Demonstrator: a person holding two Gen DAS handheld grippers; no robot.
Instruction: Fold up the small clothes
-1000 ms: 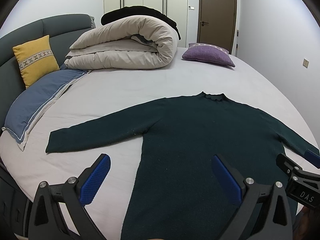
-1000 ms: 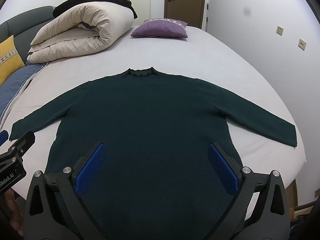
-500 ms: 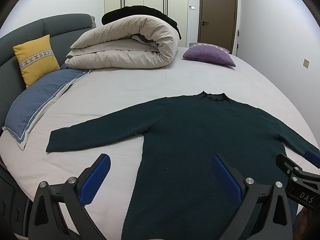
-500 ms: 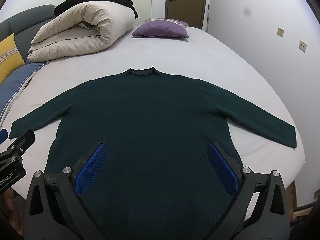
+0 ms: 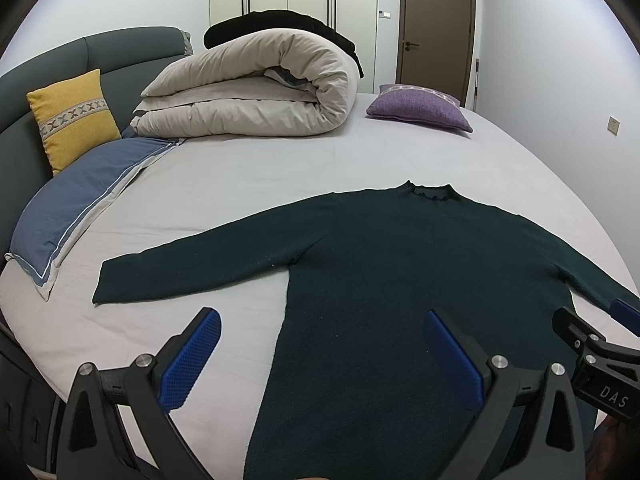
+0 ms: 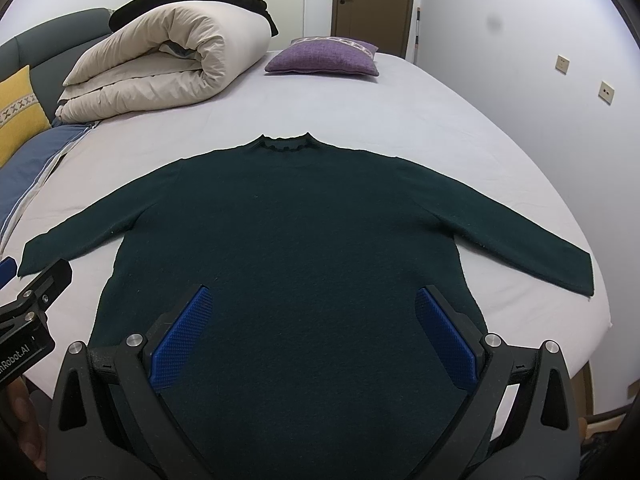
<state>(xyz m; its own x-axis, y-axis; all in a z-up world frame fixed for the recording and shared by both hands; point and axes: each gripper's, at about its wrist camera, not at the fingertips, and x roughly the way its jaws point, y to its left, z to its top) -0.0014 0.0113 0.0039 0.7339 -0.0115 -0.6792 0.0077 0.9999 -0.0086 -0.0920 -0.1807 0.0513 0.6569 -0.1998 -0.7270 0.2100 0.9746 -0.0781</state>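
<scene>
A dark green long-sleeved sweater (image 5: 400, 264) lies flat on the bed, collar away from me, both sleeves spread out; it also shows in the right wrist view (image 6: 304, 224). My left gripper (image 5: 320, 328) is open and empty, above the sweater's lower left edge. My right gripper (image 6: 312, 312) is open and empty, above the sweater's lower middle. Each gripper's body shows at the edge of the other's view. The hem is hidden below the grippers.
The bed sheet (image 5: 280, 168) is pale grey. A rolled beige duvet (image 5: 256, 88) and a purple cushion (image 5: 420, 106) lie at the far end. A yellow cushion (image 5: 72, 116) and a blue pillow (image 5: 76, 200) are at the left. The bed's right edge (image 6: 600, 320) drops off.
</scene>
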